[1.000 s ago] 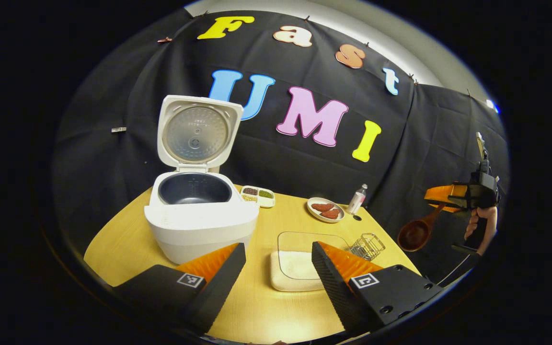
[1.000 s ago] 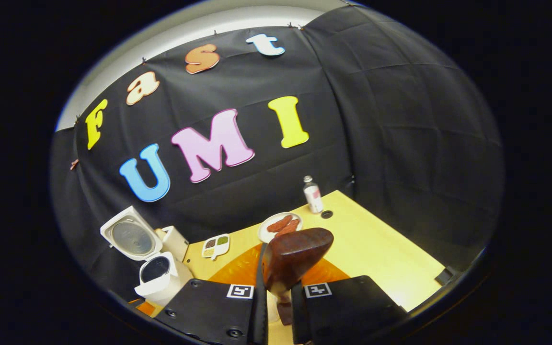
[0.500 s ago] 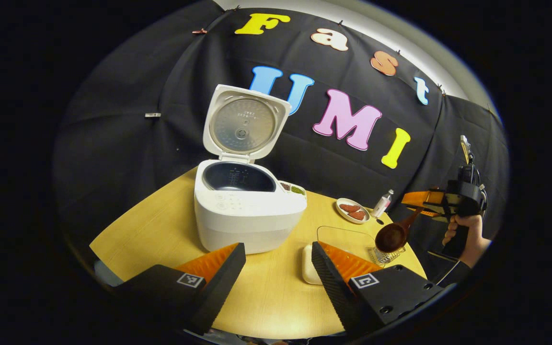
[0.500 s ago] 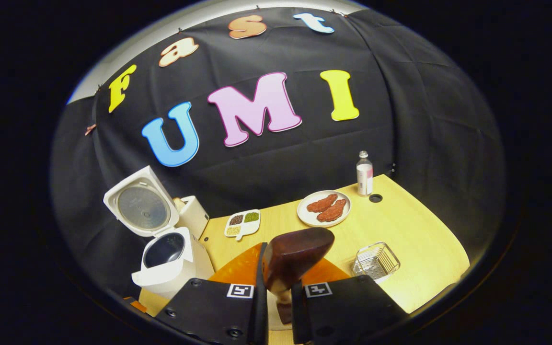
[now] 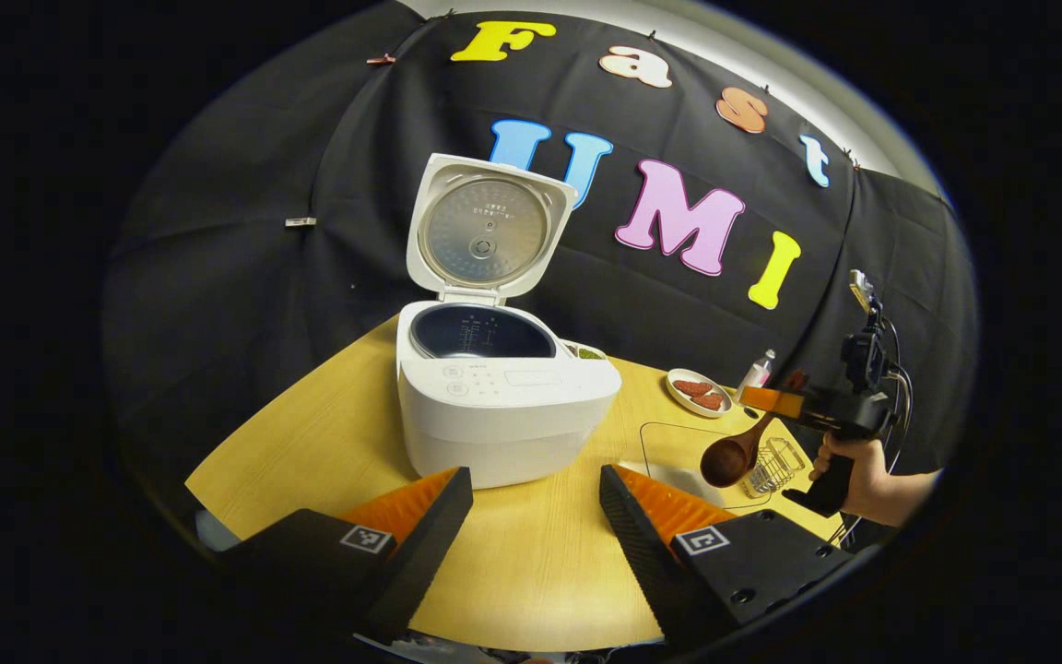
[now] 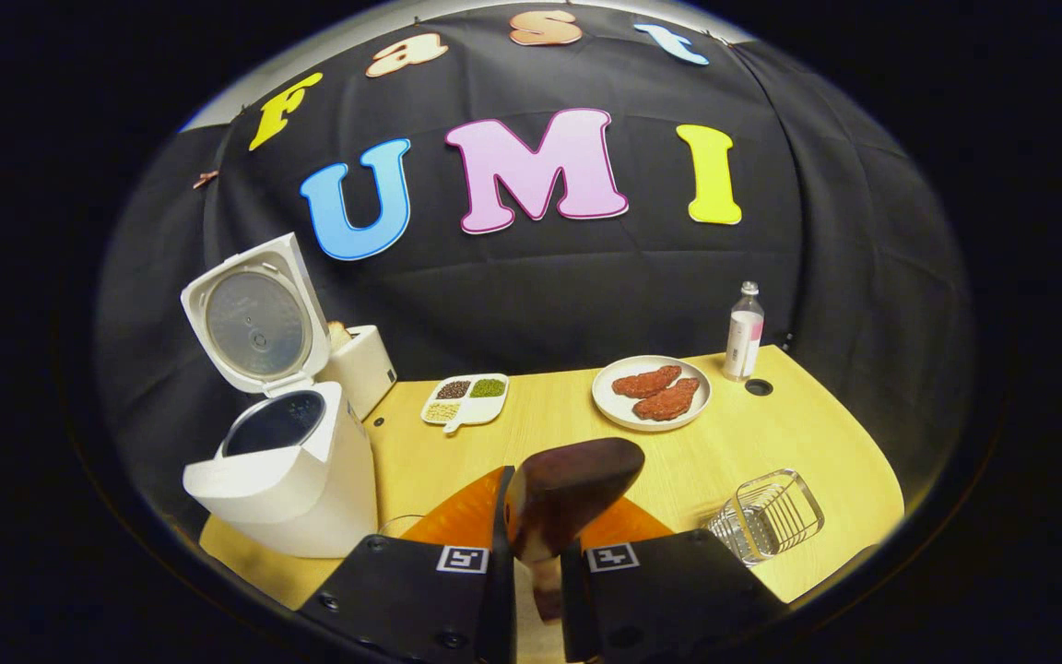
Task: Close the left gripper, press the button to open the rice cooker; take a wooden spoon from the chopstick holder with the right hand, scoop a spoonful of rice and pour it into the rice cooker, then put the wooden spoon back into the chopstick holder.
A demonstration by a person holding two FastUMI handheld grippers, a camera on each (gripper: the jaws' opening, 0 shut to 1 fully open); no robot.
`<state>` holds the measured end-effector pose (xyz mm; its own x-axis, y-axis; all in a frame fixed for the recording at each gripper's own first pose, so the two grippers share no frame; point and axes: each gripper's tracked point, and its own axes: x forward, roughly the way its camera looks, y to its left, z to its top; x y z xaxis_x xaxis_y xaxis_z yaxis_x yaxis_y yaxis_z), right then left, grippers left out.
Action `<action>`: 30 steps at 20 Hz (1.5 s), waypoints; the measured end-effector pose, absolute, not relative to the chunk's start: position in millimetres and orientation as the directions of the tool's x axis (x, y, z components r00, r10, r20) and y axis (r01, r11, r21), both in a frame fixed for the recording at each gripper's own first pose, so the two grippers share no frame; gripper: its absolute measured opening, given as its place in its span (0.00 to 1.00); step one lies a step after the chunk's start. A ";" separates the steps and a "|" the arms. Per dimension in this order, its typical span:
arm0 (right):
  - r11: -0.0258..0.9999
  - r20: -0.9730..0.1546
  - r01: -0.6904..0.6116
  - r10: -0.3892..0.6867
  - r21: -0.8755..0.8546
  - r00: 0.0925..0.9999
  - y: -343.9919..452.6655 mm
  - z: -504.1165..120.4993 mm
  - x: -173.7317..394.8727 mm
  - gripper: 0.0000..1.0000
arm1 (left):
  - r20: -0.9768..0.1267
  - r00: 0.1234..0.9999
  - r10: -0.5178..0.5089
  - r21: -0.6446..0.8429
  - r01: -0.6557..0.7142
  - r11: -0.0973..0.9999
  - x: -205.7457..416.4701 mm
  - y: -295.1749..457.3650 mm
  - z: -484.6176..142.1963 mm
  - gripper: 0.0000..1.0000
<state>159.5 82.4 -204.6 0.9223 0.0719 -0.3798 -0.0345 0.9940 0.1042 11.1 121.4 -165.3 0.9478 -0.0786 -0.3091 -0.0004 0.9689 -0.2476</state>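
Note:
The white rice cooker (image 5: pixel 503 406) stands on the wooden table (image 5: pixel 328 452) with its lid (image 5: pixel 485 231) up and its dark pot bare. My left gripper (image 5: pixel 536 516) hangs open in front of it, nothing between its fingers. At the right, a hand holds my right gripper (image 5: pixel 817 410), shut on the handle of the wooden spoon (image 5: pixel 732 456). The spoon's bowl hangs low beside the wire chopstick holder (image 5: pixel 771 466). In the right gripper view the spoon (image 6: pixel 572 493) sticks up from my right gripper (image 6: pixel 537 572); the cooker (image 6: pixel 287 470) is at left, the holder (image 6: pixel 764 515) at right.
A glass container (image 5: pixel 674 447) lies between cooker and holder, partly behind my left gripper's finger. Farther back are a plate of meat (image 6: pixel 651 392), a small bottle (image 6: pixel 743 332), a divided dish of grains (image 6: pixel 465 401) and a white box (image 6: pixel 360 364) behind the cooker.
The right gripper has come down and toward the table with the spoon, ending beside the wire holder. The left gripper view has swung, bringing the cooker toward its centre.

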 end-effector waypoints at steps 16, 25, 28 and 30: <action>0.939 -0.530 0.025 0.171 0.342 0.831 148.2 -255.6 106.0 0.24 | -0.338 0.940 -0.044 -0.267 -0.051 0.962 -8.8 118.1 -184.7 0.96; 0.773 -0.594 0.211 0.252 0.598 0.764 152.7 -258.5 106.4 0.24 | -0.322 0.946 -0.027 -0.261 -0.062 0.963 -14.1 120.6 -177.2 0.95; 0.685 -0.595 0.287 0.264 0.670 0.759 138.4 -257.5 104.4 0.24 | -0.315 0.948 -0.038 -0.272 -0.052 0.961 -14.8 114.7 -173.3 0.96; 0.633 -0.596 0.332 0.259 0.699 0.760 125.6 -257.2 103.6 0.24 | -0.313 0.949 -0.044 -0.268 -0.044 0.962 -14.9 112.5 -172.6 0.96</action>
